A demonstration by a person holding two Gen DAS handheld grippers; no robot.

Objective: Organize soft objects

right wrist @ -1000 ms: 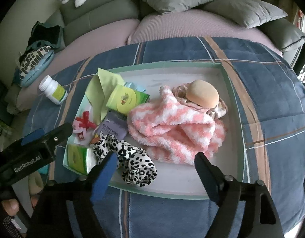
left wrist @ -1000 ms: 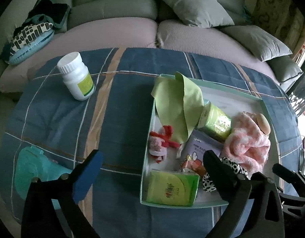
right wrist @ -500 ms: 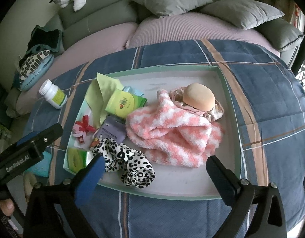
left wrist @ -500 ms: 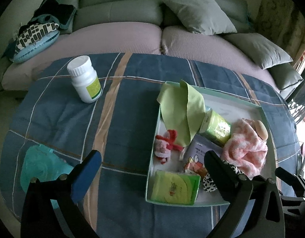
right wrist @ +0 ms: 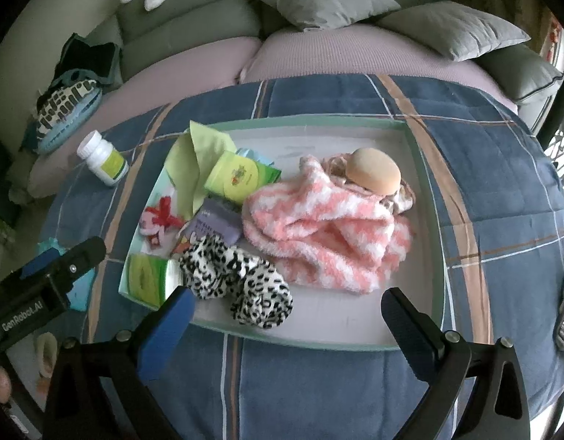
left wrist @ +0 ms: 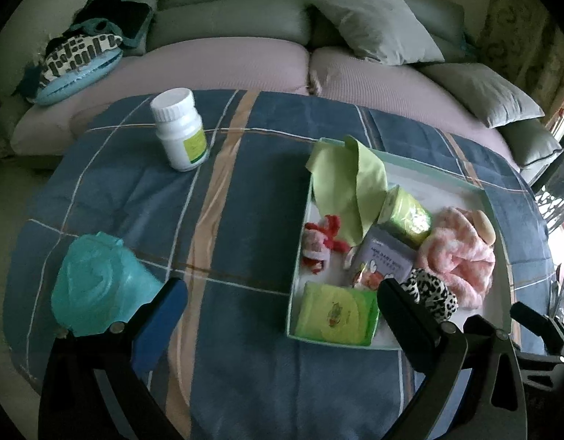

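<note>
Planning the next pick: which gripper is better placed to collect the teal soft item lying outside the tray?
Left. The teal soft item lies just beyond the open left gripper; the right gripper faces the tray.

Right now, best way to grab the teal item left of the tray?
Take the teal bundle across its rounded top, from above with the left hand-held gripper, which hangs open beside it. It lies alone on the plaid blanket, outside the tray, with clear cloth on its far side. It looks soft, so pinch a fold.
</note>
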